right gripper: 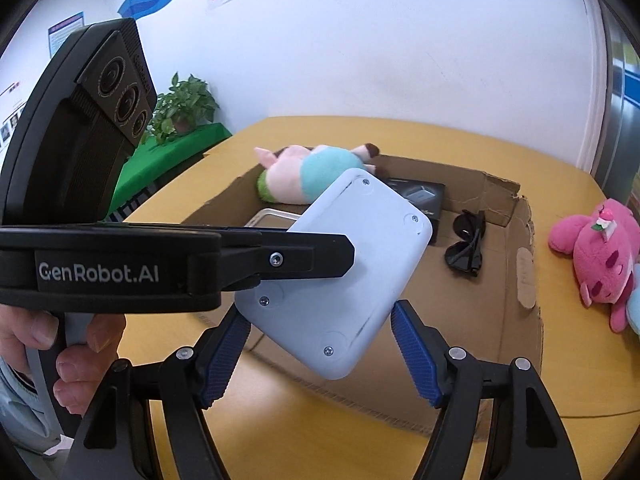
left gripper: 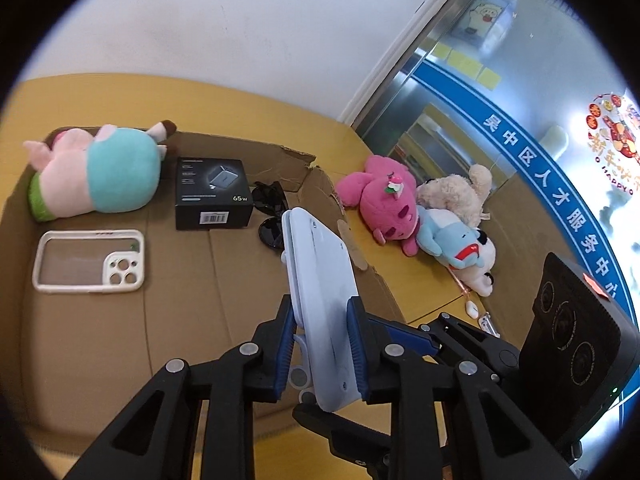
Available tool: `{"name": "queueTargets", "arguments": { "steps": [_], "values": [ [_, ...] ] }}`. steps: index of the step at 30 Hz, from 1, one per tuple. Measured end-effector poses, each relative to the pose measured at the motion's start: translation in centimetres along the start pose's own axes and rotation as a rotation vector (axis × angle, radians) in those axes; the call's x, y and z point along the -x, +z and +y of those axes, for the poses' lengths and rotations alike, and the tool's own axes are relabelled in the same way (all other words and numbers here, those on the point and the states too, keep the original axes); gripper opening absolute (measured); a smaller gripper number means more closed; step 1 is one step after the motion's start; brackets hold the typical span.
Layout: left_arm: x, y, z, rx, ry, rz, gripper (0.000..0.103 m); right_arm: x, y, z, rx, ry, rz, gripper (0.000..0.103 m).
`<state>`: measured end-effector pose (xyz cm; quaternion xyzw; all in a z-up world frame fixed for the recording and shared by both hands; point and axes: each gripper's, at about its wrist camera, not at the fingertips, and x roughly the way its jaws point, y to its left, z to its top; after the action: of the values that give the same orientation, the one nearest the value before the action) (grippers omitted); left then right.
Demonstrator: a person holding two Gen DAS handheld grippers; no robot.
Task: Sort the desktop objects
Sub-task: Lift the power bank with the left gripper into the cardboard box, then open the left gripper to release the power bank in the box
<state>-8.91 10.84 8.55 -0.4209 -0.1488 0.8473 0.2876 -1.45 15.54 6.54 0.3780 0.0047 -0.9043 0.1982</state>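
Observation:
A pale blue flat device (left gripper: 320, 280) (right gripper: 360, 260) hangs over the shallow cardboard box (left gripper: 180, 320) (right gripper: 500, 320). My left gripper (left gripper: 322, 344) is shut on its two flat faces. One left finger (right gripper: 320, 258) crosses the device's face in the right wrist view. My right gripper (right gripper: 320, 344) spans the device's width, its blue pads against the opposite edges. In the box lie a plush pig (left gripper: 100, 172), a black charger box (left gripper: 212, 192), sunglasses (left gripper: 272, 216) and a white phone case (left gripper: 88, 260).
On the yellow table right of the box lie a pink plush (left gripper: 384, 196) (right gripper: 596, 256), a beige plush (left gripper: 456, 192) and a blue-and-white plush (left gripper: 460, 252). A hand (right gripper: 80, 340) holds the left gripper's handle. A glass wall stands at the right; a potted plant (right gripper: 184, 104) at the back left.

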Motion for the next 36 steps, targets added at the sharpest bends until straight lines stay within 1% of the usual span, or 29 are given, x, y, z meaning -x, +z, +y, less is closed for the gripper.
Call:
{"name": "queueTargets", "arguments": {
  "steps": [2,5,8,10,11,12,13,14,16,18,19,21,22,24,25,27,28,29,30,31,32,33,34,35,36],
  "values": [
    [-2.0,1.0,0.4,-0.004,0.001,0.015,0.024,-1.4,0.5,-1.8,-0.022,0.000,0.023,0.071],
    [-4.8,1.8,1.6,0.017,-0.020,0.040,0.024,-3.5,1.3,-4.4,-0.048,0.004,0.062,0.071],
    [-7.9,2.4,2.9,0.058,-0.024,0.101,0.024,-6.0,1.5,-6.9,-0.085,-0.002,0.124,0.070],
    [-9.8,2.4,3.6,0.079,-0.007,0.152,0.024,-7.8,1.4,-8.2,-0.103,-0.004,0.175,0.070],
    [-10.4,2.4,4.0,0.093,0.002,0.171,0.022,-8.3,1.2,-8.4,-0.115,-0.001,0.196,0.070],
    [-11.1,2.3,4.4,0.110,0.009,0.196,0.017,-9.2,1.0,-8.9,-0.134,0.007,0.223,0.070],
    [-12.1,2.0,4.8,0.136,0.009,0.248,0.015,-9.8,0.8,-9.2,-0.146,0.010,0.243,0.058],
    [-12.5,1.9,4.9,0.146,0.020,0.267,0.015,-10.3,0.7,-9.2,-0.154,0.016,0.264,0.042],
    [-12.5,2.1,4.5,0.131,0.053,0.278,0.015,-10.7,0.7,-9.1,-0.175,0.016,0.287,0.042],
    [-12.8,2.2,4.7,0.155,0.069,0.307,0.016,-11.2,1.0,-9.4,-0.190,0.012,0.313,0.046],
    [-13.0,2.2,5.0,0.171,0.073,0.324,0.018,-11.3,1.0,-9.4,-0.189,0.006,0.322,0.049],
    [-13.3,2.0,5.6,0.200,0.079,0.349,0.022,-11.5,0.7,-9.3,-0.192,-0.012,0.341,0.050],
    [-13.3,1.9,5.9,0.209,0.091,0.360,0.027,-11.5,0.5,-9.2,-0.194,-0.015,0.345,0.051],
    [-13.2,1.5,6.2,0.215,0.129,0.383,0.029,-11.1,0.4,-9.2,-0.198,-0.028,0.338,0.052],
    [-12.9,1.4,6.4,0.220,0.133,0.382,0.029,-10.6,0.2,-9.1,-0.203,-0.039,0.331,0.052],
    [-11.3,1.3,6.4,0.217,0.115,0.343,0.030,-9.4,0.2,-9.1,-0.222,-0.040,0.301,0.052],
    [-10.2,1.4,6.2,0.199,0.119,0.308,0.031,-8.2,0.3,-8.9,-0.232,-0.037,0.266,0.054],
    [-8.8,1.5,5.8,0.172,0.136,0.264,0.031,-7.5,0.4,-8.7,-0.236,-0.038,0.239,0.061],
    [-7.5,1.5,5.6,0.149,0.157,0.227,0.031,-5.8,0.4,-8.2,-0.236,-0.045,0.189,0.067],
    [-5.8,1.5,5.1,0.117,0.186,0.174,0.033,-4.2,0.4,-7.8,-0.233,-0.060,0.142,0.082],
    [-3.7,1.3,4.4,0.076,0.214,0.109,0.042,-2.0,0.2,-7.0,-0.222,-0.095,0.072,0.095],
    [-1.1,0.7,3.7,0.028,0.237,0.025,0.049,-0.5,-0.2,-6.3,-0.215,-0.124,0.022,0.101],
    [0.6,0.2,3.3,0.000,0.251,-0.037,0.064,1.1,-0.8,-5.4,-0.207,-0.152,-0.043,0.103],
    [2.8,-0.8,2.8,-0.034,0.270,-0.125,0.077,2.1,-1.4,-4.7,-0.200,-0.164,-0.081,0.103],
    [4.6,-1.8,2.5,-0.062,0.295,-0.198,0.080,2.5,-2.1,-4.0,-0.191,-0.174,-0.101,0.103]
  ]
}}
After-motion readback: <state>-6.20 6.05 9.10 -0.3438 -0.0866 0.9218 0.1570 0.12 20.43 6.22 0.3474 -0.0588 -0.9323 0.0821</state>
